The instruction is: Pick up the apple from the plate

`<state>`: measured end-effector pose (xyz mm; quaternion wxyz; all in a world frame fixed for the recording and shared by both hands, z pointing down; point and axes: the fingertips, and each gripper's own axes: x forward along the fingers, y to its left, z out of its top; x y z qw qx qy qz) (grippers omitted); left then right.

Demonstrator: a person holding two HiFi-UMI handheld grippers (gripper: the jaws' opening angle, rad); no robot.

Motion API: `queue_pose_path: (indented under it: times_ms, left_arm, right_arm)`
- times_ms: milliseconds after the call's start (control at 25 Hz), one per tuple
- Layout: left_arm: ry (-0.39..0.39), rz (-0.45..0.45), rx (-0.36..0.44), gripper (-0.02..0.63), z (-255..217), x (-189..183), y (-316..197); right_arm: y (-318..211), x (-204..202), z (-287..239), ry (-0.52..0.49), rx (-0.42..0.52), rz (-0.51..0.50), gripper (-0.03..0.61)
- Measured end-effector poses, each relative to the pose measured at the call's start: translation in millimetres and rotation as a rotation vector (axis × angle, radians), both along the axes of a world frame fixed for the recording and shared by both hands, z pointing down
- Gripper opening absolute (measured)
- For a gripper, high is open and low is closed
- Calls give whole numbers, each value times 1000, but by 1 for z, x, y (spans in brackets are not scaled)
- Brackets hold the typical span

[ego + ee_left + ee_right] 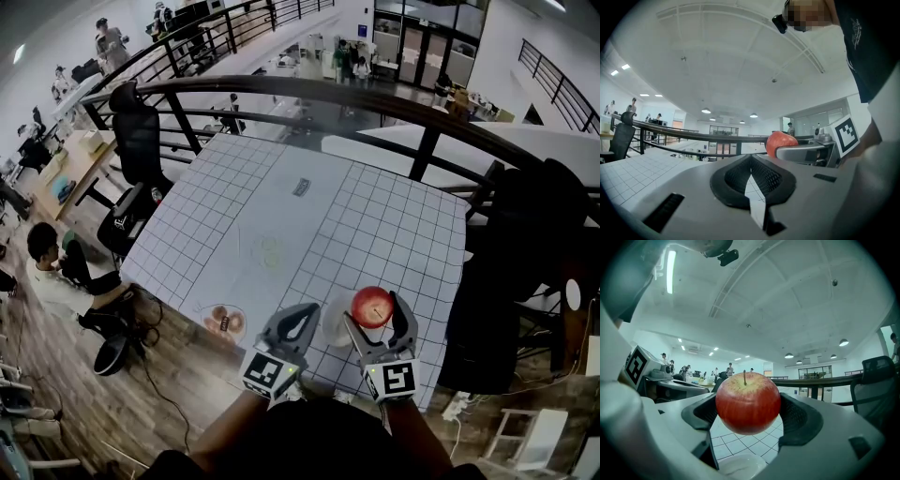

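Note:
A red apple [372, 306] with a short stem is held between the jaws of my right gripper [374, 322], lifted above a white plate [335, 322] near the table's front edge. In the right gripper view the apple [747, 402] fills the gap between the two dark pads, with the plate [738, 466] below it. My left gripper [298, 325] hovers just left of the plate, shut and holding nothing. In the left gripper view its pads [765, 175] meet, and the apple [781, 141] shows to the right beside the other gripper.
The white gridded table [281, 216] carries a small dark card [301, 187] near the middle and a clear dish with round brown pieces [223, 322] at the front left. A curved black railing [309, 94] runs behind the table. A black office chair [141, 141] stands at the left.

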<state>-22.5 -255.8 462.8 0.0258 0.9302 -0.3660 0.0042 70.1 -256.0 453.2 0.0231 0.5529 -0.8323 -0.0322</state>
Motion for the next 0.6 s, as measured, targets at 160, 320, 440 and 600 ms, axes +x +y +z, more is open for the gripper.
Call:
queue_pose_path:
  times_ms: [160,320,440,600]
  left_arm:
    - [3,2,-1,23,-2,3,0]
    - [-4,9,7,23,-5,3,-1]
    - [-24,17,9,23,2,4,2]
    - [-27,6,6,23,4,0,2]
  right_arm:
    - [0,1,-2,1,7,0,422]
    - [-1,-1,-5,2,8,0,422]
    - [2,3,-4,11,-2,0,422]
    - [3,1,-1,3,2,-4,422]
